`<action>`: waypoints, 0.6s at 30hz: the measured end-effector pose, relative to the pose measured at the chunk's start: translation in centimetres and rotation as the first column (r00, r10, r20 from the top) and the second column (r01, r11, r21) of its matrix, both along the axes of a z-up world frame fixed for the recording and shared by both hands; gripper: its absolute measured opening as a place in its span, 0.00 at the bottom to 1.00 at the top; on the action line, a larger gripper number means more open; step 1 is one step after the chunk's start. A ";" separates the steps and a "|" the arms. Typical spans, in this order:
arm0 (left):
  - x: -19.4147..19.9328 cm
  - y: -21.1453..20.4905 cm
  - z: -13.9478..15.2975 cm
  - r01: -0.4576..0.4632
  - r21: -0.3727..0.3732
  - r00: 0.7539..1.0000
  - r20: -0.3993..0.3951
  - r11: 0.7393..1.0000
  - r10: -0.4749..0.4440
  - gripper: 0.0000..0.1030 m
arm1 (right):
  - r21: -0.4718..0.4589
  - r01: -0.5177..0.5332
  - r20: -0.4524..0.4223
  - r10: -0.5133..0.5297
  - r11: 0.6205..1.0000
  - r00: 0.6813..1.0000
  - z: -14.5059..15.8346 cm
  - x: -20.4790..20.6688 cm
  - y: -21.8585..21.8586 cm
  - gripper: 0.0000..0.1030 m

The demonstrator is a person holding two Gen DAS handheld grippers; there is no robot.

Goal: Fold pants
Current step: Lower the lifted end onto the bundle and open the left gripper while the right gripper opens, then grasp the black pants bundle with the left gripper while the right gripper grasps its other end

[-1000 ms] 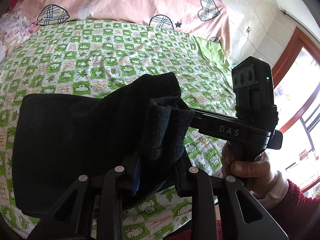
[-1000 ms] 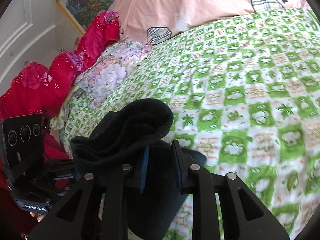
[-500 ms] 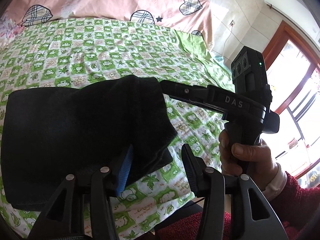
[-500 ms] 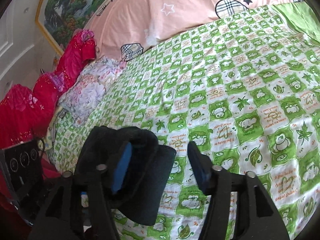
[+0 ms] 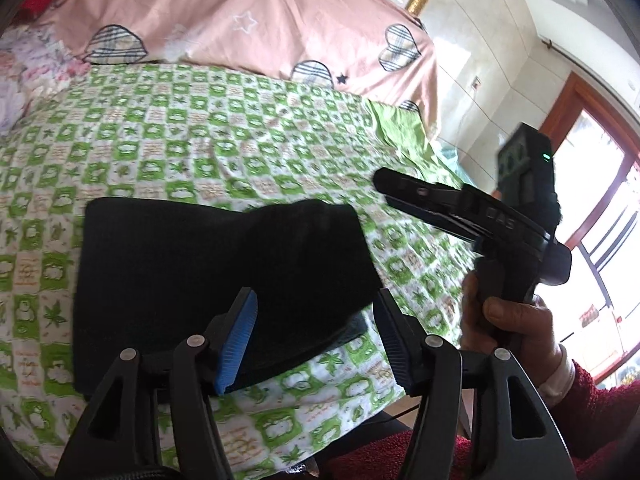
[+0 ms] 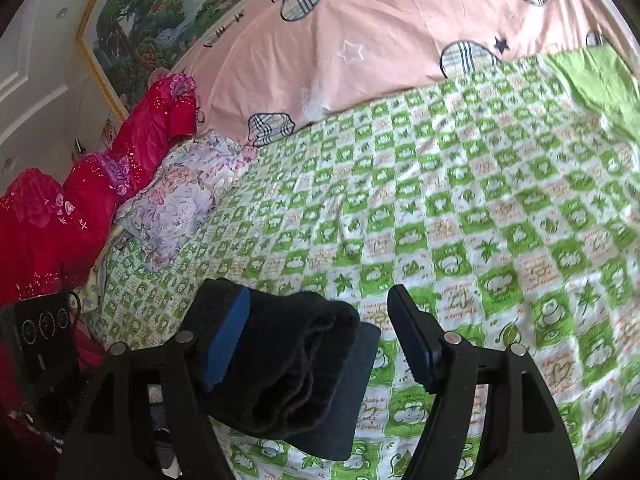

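Observation:
The black pants point(image 5: 208, 272) lie folded into a thick rectangle near the front edge of the bed. My left gripper point(image 5: 316, 340) is open, its blue-padded fingers spread just above the fold's near edge, holding nothing. In the right wrist view the folded pants point(image 6: 296, 372) show as stacked layers. My right gripper point(image 6: 320, 340) is open, its left finger over the fold. The right gripper also shows in the left wrist view point(image 5: 460, 212), held in a hand to the right of the pants.
The bed is covered by a green and white checked sheet point(image 5: 200, 152) with a pink quilt point(image 6: 360, 40) at the back. Red clothing point(image 6: 80, 192) and a floral cloth point(image 6: 176, 204) lie at the bed's left side. A window point(image 5: 600, 240) is at the right.
Both grippers were shut on the raised pants fold a second ago. They have opened and let it go, and the fold now lies flat on the bed. The right gripper has drawn back.

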State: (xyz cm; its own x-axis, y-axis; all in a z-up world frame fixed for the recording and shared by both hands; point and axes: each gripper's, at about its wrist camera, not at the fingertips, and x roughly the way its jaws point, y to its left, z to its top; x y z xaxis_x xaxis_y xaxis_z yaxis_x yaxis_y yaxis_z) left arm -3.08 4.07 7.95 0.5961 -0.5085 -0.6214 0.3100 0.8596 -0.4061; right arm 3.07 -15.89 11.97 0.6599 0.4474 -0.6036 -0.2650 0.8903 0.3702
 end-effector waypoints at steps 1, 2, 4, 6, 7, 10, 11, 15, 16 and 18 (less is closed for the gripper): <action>0.0 0.7 0.1 -0.019 -0.002 1.000 0.001 1.000 0.019 0.60 | -0.004 -0.005 0.010 0.005 1.000 1.000 0.3 -0.1 0.2 0.75; 0.1 1.3 0.2 -0.034 -0.003 0.999 0.001 0.999 0.034 0.61 | -0.011 -0.010 0.021 0.011 1.000 1.000 0.7 -0.3 0.6 0.77; 0.2 2.7 0.3 -0.074 -0.004 0.997 -0.001 0.997 0.074 0.63 | -0.028 -0.016 0.035 0.017 0.999 0.999 1.1 -0.6 1.4 0.79; 0.3 4.3 0.2 -0.115 -0.013 0.993 -0.006 0.993 0.115 0.63 | -0.048 -0.018 0.045 0.020 0.999 0.999 1.2 -0.9 2.3 0.81; 0.4 5.1 0.2 -0.135 -0.020 0.991 -0.010 0.991 0.134 0.63 | -0.056 -0.019 0.048 0.022 0.998 0.999 1.2 -1.0 2.8 0.81; 0.5 6.8 0.2 -0.181 -0.027 0.983 -0.019 0.983 0.180 0.64 | -0.069 -0.034 0.030 0.036 0.997 0.999 0.5 -1.0 3.9 0.82; 0.5 7.3 0.1 -0.199 -0.023 0.980 -0.022 0.980 0.198 0.64 | -0.072 -0.039 0.022 0.040 0.997 0.999 0.1 -1.0 4.2 0.82; 0.9 9.0 -0.5 -0.247 -0.022 0.968 -0.046 0.969 0.245 0.67 | -0.088 -0.042 -0.014 0.041 0.995 0.999 -1.1 -1.0 5.0 0.82; 1.2 9.3 -0.8 -0.257 -0.019 0.965 -0.054 0.966 0.256 0.67 | -0.092 -0.037 -0.026 0.035 0.995 0.999 -1.5 -0.9 5.0 0.82; 1.7 9.8 -1.2 -0.276 -0.012 0.959 -0.069 0.961 0.275 0.68 | -0.098 -0.021 -0.053 0.016 0.995 0.998 -2.3 -0.8 5.0 0.82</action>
State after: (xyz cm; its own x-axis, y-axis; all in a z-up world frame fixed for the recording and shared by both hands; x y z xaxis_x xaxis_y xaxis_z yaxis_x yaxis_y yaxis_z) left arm -1.36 13.83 6.76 0.6729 -0.3437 -0.6550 0.0342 0.8990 -0.4365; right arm 2.26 -10.87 9.68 0.6188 0.3955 -0.6787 -0.2643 0.9185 0.2943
